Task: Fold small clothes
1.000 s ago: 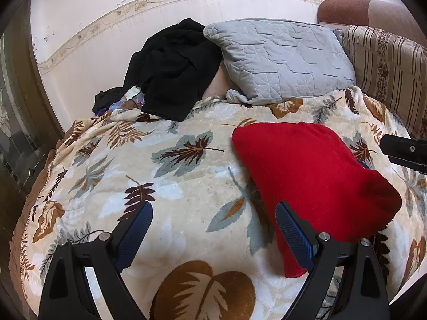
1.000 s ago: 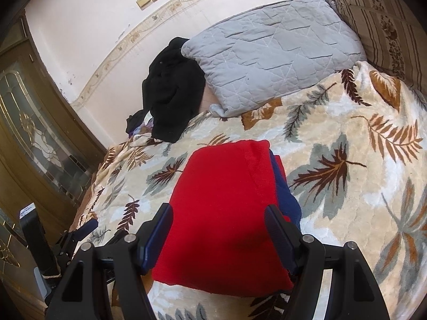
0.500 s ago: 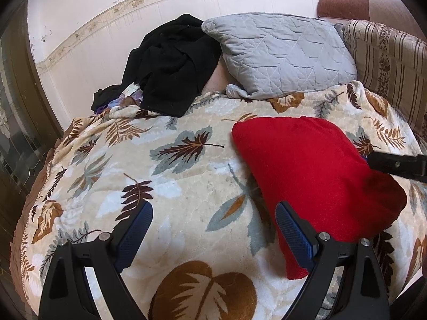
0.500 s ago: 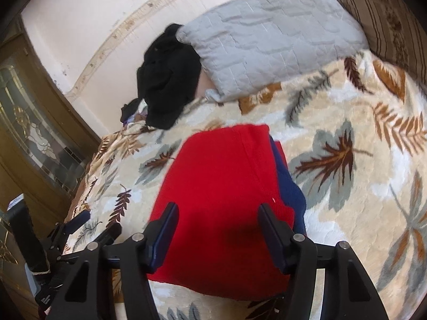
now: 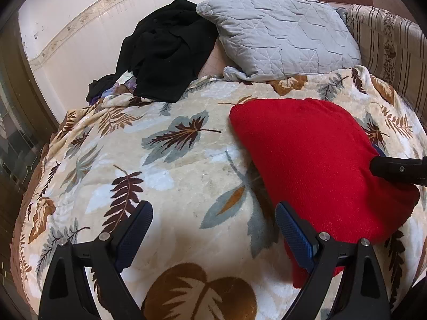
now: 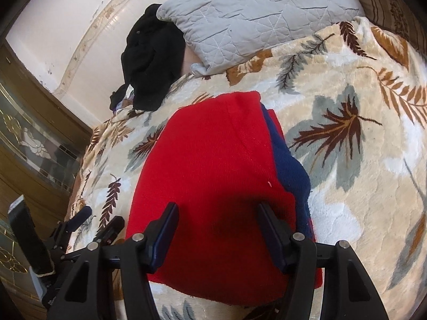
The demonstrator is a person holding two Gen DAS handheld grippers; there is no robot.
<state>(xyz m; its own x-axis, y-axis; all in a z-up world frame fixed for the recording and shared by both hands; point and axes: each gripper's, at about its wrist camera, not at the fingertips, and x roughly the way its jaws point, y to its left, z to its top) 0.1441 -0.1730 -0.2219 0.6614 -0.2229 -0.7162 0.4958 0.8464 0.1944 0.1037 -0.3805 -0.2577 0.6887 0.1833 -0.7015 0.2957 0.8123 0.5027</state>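
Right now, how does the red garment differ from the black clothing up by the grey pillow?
The red garment lies flat and smoothed in the middle of the leaf-print blanket; the black clothing is bunched in a crumpled heap at the wall end. The red one lies apart from the grey pillow, the black one against it. Both rest on the bed, ungripped.

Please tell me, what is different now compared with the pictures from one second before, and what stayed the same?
Both grippers came lower and closer to the red garment. The right gripper narrowed its jaws a little and now hangs open over the garment's near part; the left gripper is open beside its near edge. Nothing was gripped or released. The garment, grey pillow and black clothes did not move.
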